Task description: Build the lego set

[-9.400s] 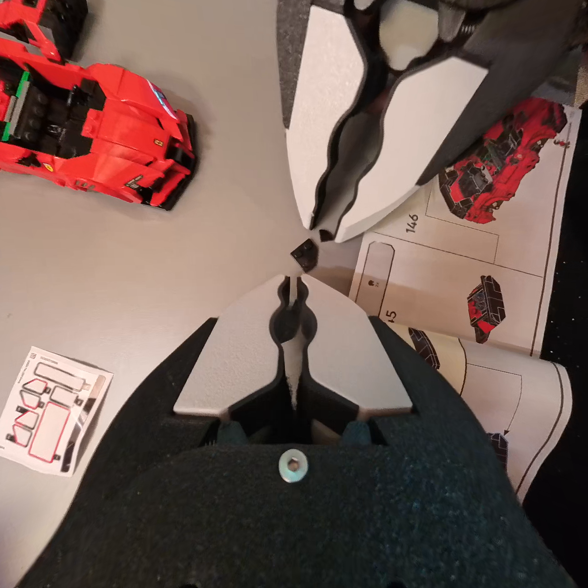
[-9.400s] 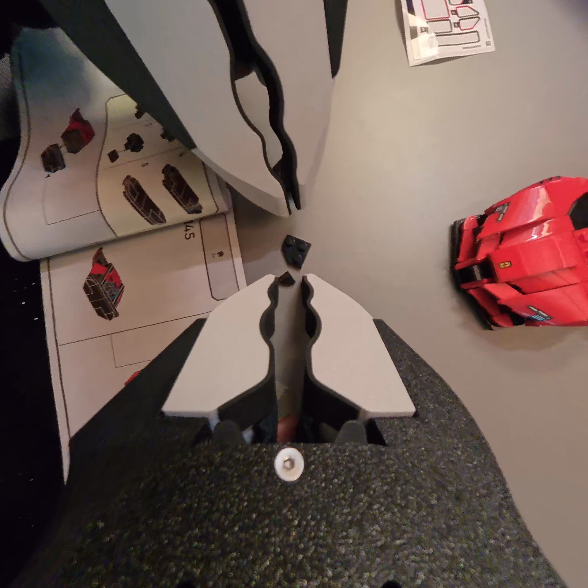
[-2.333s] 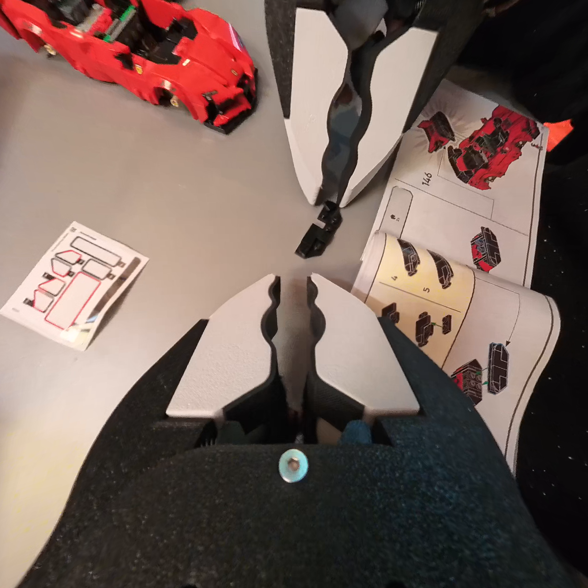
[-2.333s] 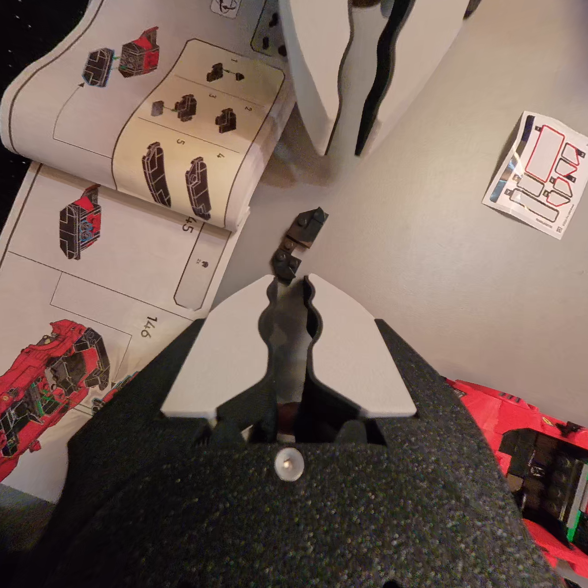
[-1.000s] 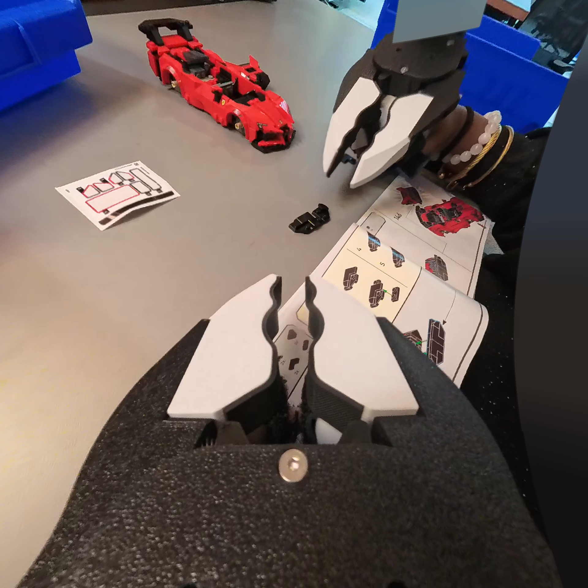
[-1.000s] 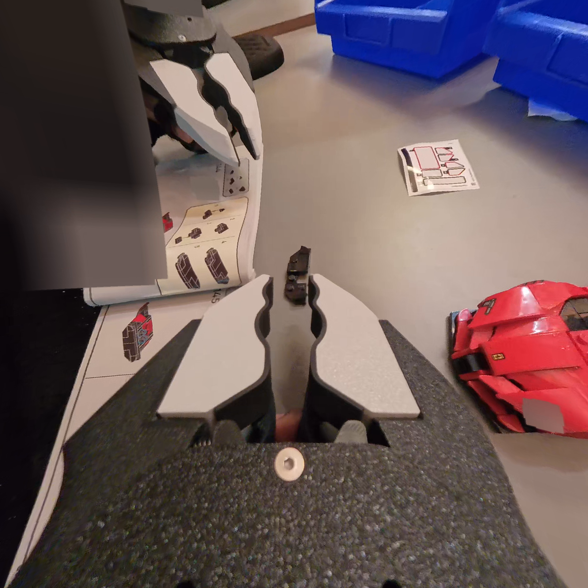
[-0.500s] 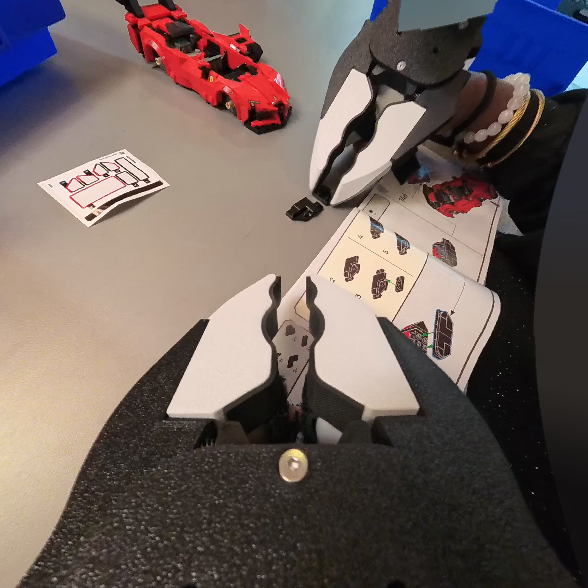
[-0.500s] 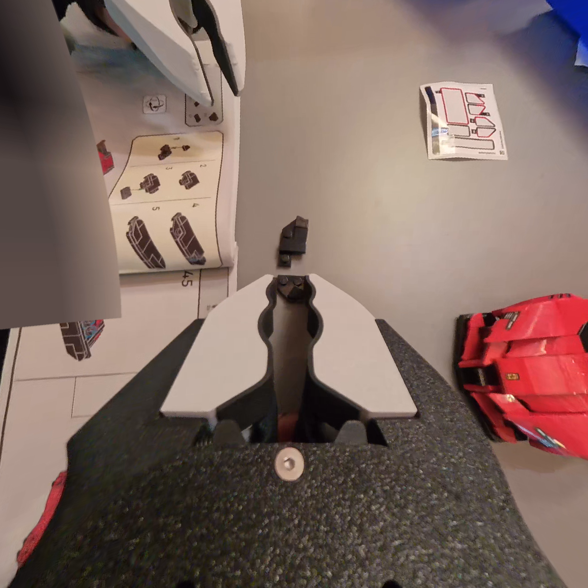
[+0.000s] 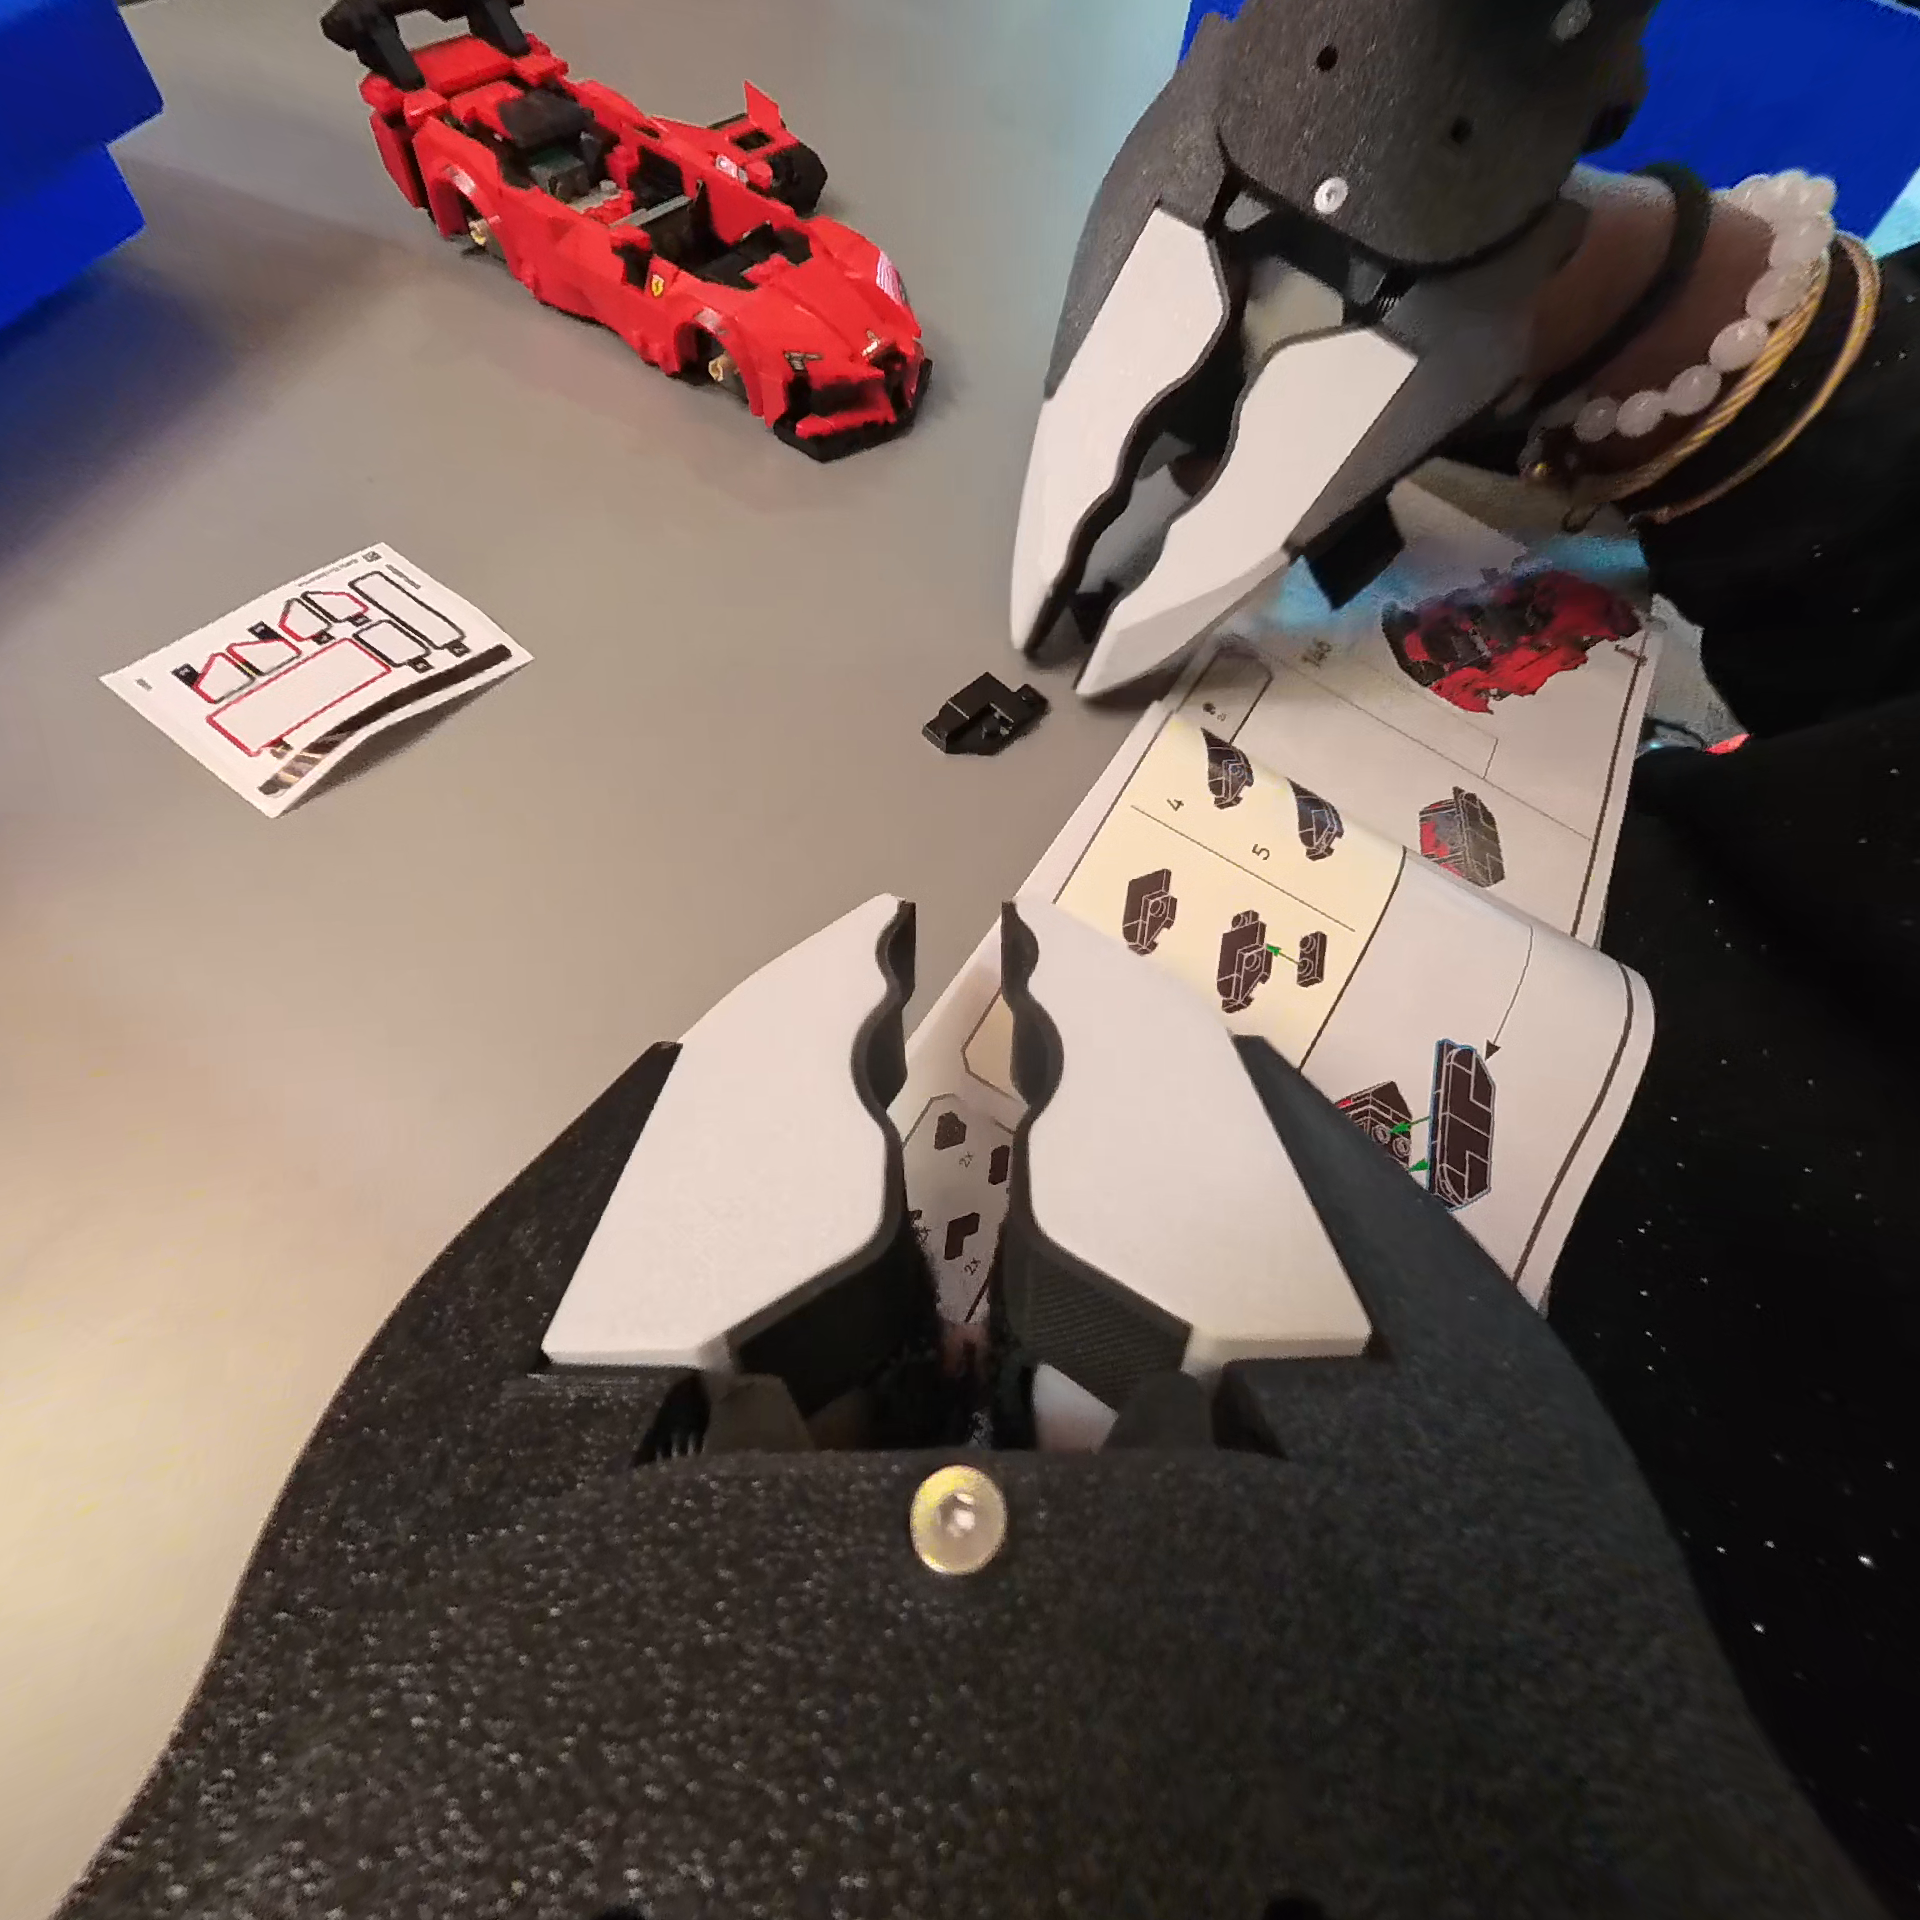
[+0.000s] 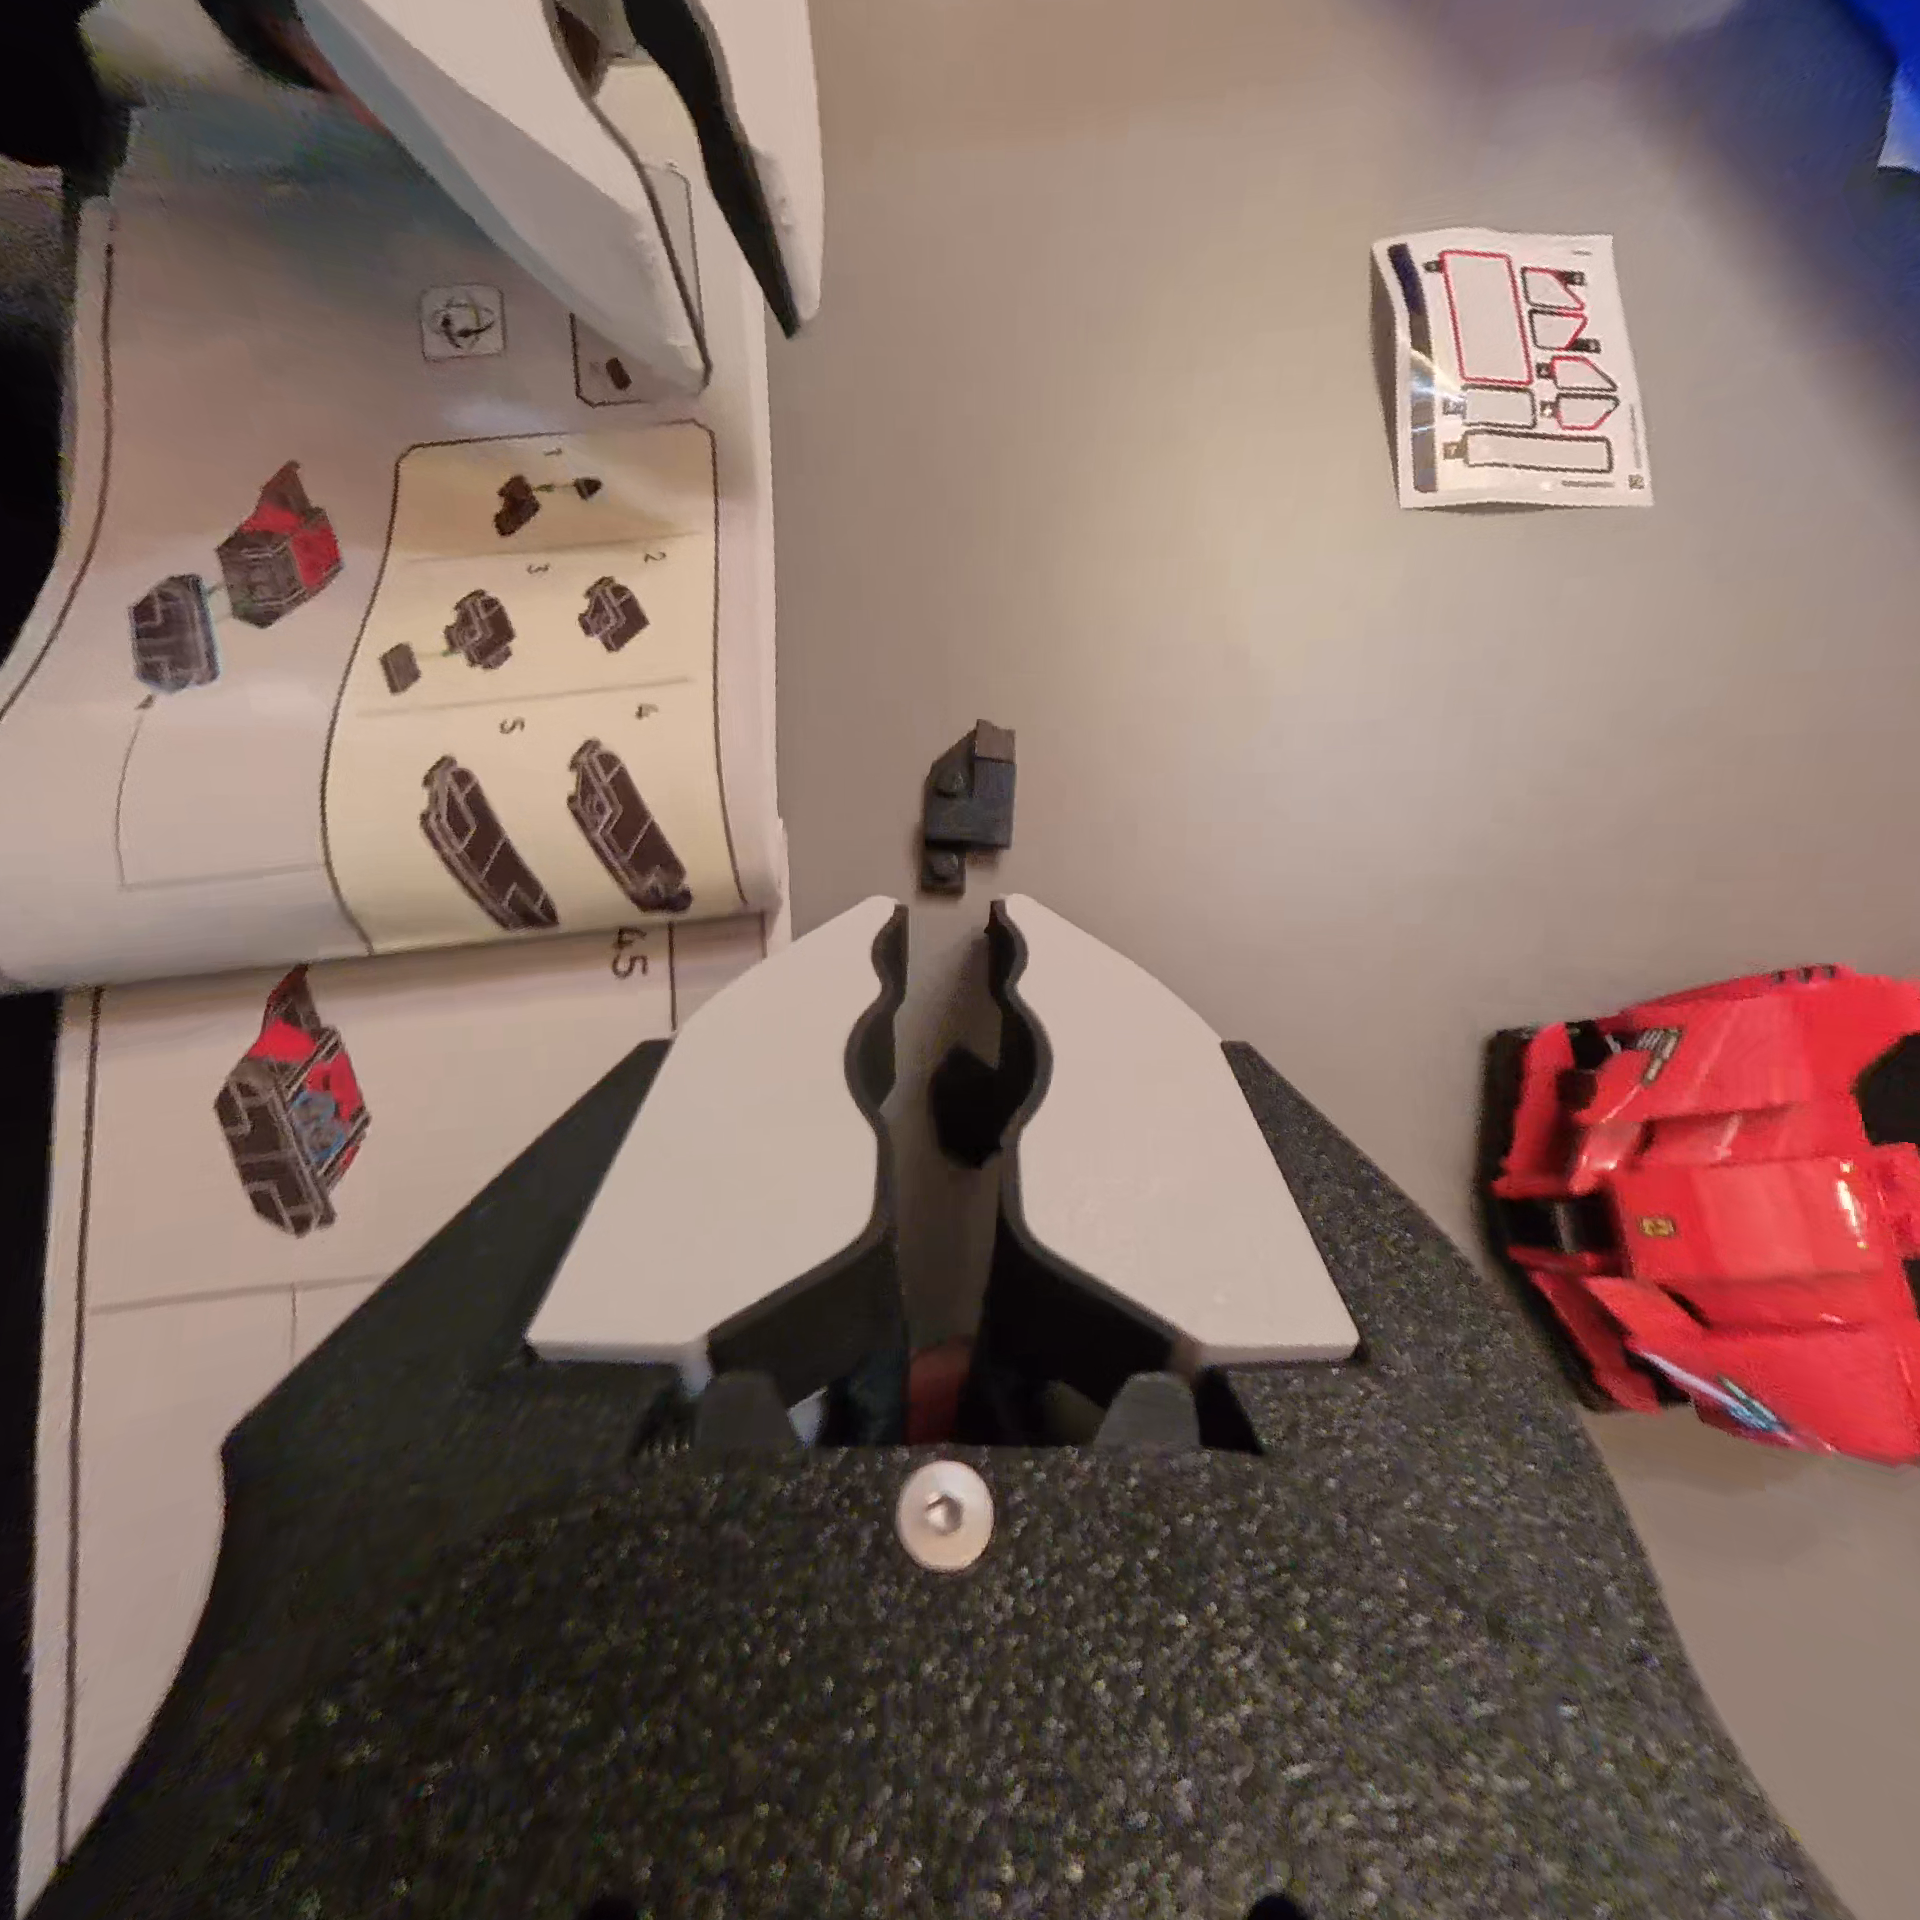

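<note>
The left claw (image 9: 956, 920) hangs over the open instruction booklet (image 9: 1351, 914), its fingers slightly parted and gripping nothing. Beyond its tips, a small black lego assembly (image 9: 985, 713) lies on the grey desk (image 9: 623, 831), just ahead of the right claw (image 10: 945, 909), which is released. A small black piece (image 10: 966, 1107) sits loose against the inner face of one of the right claw's fingers. A sticker sheet (image 9: 312, 670) lies left of the left claw, the red lego car (image 9: 644, 239) farther off.
</note>
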